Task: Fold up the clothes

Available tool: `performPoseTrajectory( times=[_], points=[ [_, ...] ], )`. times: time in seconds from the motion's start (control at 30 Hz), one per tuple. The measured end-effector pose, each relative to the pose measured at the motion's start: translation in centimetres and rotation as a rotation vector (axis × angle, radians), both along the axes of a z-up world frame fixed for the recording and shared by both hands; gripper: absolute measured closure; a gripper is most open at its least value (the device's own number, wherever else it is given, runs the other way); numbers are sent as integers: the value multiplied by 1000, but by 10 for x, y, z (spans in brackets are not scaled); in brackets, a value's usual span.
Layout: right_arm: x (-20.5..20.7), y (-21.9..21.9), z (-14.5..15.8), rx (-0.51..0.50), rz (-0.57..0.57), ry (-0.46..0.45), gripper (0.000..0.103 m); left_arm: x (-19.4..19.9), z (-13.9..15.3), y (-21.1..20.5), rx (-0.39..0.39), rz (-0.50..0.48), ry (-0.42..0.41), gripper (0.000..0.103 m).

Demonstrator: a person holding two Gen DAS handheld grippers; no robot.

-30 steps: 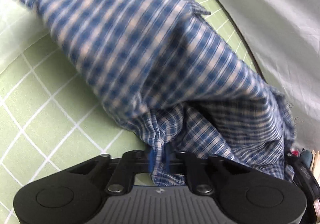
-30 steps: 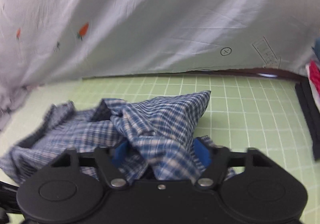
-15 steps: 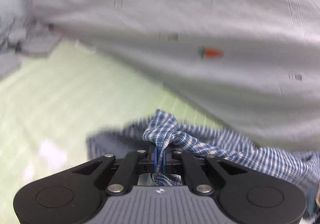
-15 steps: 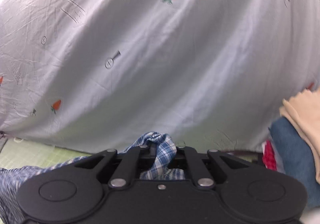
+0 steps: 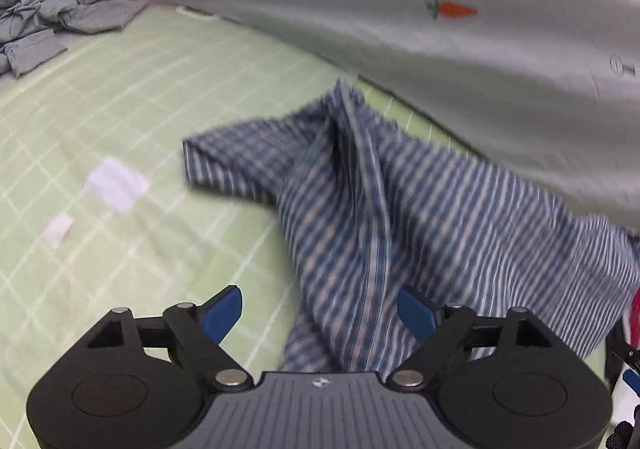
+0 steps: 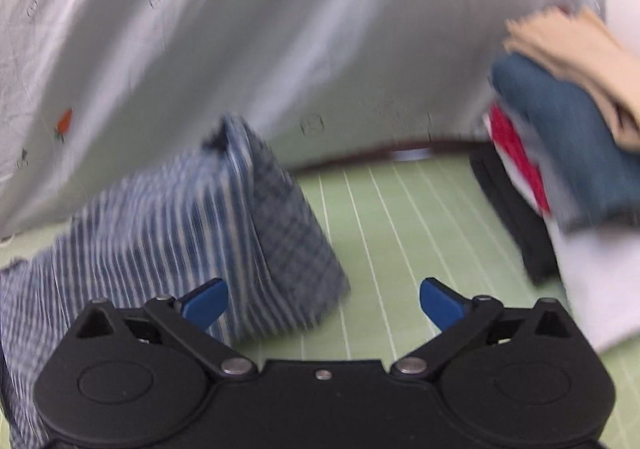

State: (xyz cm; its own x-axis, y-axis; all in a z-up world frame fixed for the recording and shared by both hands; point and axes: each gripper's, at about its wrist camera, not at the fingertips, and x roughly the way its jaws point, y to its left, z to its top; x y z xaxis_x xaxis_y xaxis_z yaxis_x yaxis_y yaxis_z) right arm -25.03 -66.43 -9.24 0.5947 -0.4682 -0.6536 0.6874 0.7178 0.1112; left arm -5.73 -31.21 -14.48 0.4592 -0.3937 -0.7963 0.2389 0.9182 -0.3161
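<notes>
Both grippers are spread wide: left gripper [image 5: 319, 313], right gripper [image 6: 323, 303]; nothing is pinched. The shirt [image 5: 384, 217] is heaped on the green mat [image 5: 120, 109], just beside the sheet [image 5: 460, 49]. Its long axis seems directed rightward, though blurred. Open mat is seen leftward; 1 stack [image 6: 560, 137] bounds the right edge.

One blue checked shirt [image 5: 376, 217] is seen on the green mat [image 5: 120, 97]. One crumpled grey garment [image 5: 44, 21] is seen at the far corner. Two white paper scraps [image 5: 116, 185] can be counted on the mat. One stack of folded clothes [image 6: 560, 153] is seen, with about five layers. One orange carrot [image 5: 454, 9] is printed on the sheet. Two grippers are counted, left [image 5: 320, 313] and right [image 6: 322, 305], with two blue fingers [image 5: 222, 311] each.
</notes>
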Motion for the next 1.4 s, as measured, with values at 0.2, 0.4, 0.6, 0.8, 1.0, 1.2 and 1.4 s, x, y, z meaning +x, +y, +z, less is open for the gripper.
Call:
performPoseTrajectory(
  times=[0.2,0.4,0.6,0.8,1.0,1.2,1.4],
  points=[
    [7,27,-37,9,170,108,0,-15,-15,-17,-1,-33,4,8],
    [30,42,-55,23,295,174,0,-10,-21,-27,57,-32,-3,19],
    [47,51,-61,26,384,245,57,-2,-25,-15,43,-25,44,89],
    [25,48,-40,64,351,147,102,-7,-6,1,22,-48,-18,99],
    [-30,53,13,60,244,-19,102,-14,52,52,-62,4,-125,100],
    [-102,77,71,73,118,-180,102,-23,110,106,-96,21,-197,100],
    [-144,102,104,61,36,-204,102,-26,137,152,-104,63,-203,100]
  ],
)
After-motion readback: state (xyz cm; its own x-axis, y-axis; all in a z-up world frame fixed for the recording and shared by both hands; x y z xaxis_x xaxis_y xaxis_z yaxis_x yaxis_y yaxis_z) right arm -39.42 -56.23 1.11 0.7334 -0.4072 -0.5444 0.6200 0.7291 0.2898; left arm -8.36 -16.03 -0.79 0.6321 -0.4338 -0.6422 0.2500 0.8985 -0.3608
